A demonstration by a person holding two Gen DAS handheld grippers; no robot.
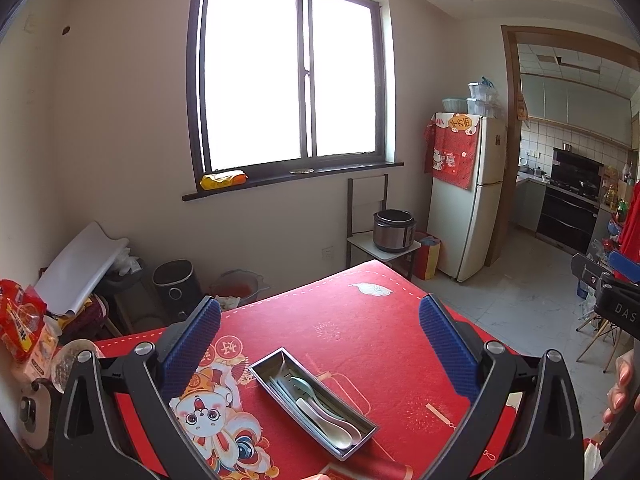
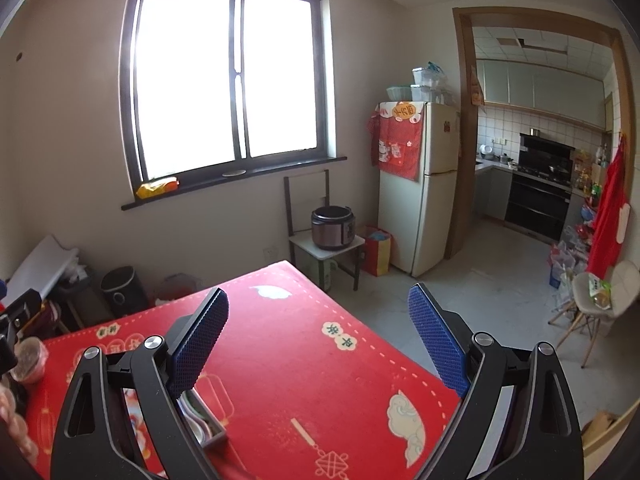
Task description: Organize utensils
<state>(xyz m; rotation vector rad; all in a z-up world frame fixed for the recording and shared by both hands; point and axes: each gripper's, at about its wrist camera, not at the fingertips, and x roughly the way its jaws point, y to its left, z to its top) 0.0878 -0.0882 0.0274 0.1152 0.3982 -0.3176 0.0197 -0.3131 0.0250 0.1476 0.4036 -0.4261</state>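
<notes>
Both grippers, left [image 1: 320, 344] and right [image 2: 318, 340], hover with jaws apart, holding nothing. Between the left jaws, a metal tray [image 1: 362, 440] on the red tabletop [image 1: 360, 312] holds spoons [image 1: 320, 412].

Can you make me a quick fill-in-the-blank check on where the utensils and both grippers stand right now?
1. The spoons lie inside a long ____ tray.
2. The tray rests on a ____ tablecloth.
3. The left gripper hangs above the tray with its jaws ____.
4. The right gripper holds ____ between its fingers.

Missing words: metal; red; open; nothing
</notes>
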